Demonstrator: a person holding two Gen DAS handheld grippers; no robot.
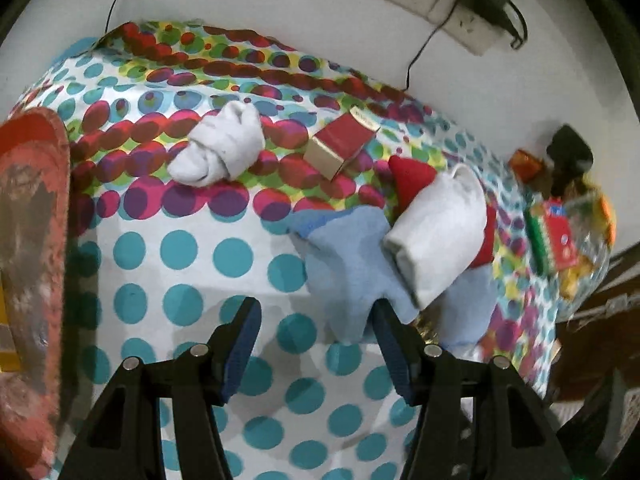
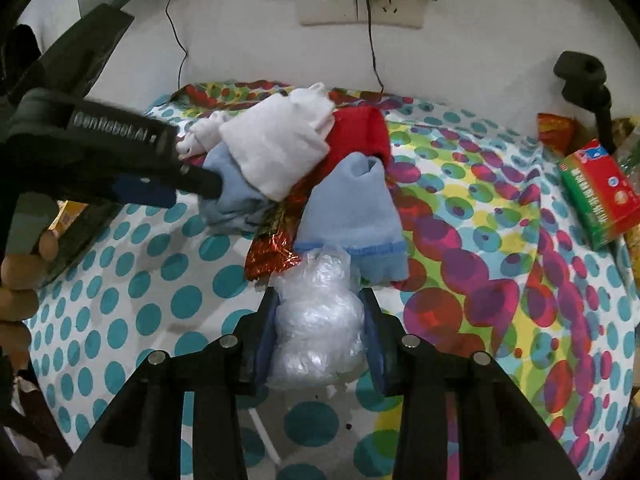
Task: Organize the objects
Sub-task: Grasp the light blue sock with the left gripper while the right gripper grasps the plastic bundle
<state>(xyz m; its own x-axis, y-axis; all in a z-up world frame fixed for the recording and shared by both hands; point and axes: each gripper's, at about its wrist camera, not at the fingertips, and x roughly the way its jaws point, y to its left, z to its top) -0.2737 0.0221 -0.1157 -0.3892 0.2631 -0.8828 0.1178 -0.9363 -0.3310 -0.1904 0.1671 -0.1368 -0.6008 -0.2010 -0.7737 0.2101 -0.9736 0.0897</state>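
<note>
Plastic bag [image 2: 318, 320] between right fingers [image 2: 266, 344]

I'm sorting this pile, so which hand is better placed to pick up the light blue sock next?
Left. Its tool is open, right at the blue sock. The right tool is shut on a plastic bag.

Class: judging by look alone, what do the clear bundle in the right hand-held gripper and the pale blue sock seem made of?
Clear bundle: probably thin plastic film, glossy; translucent, crinkled, catching highlights. Pale blue sock: apparently soft knit fabric, matte; fuzzy surface, stitched hem, limp folds.
</note>
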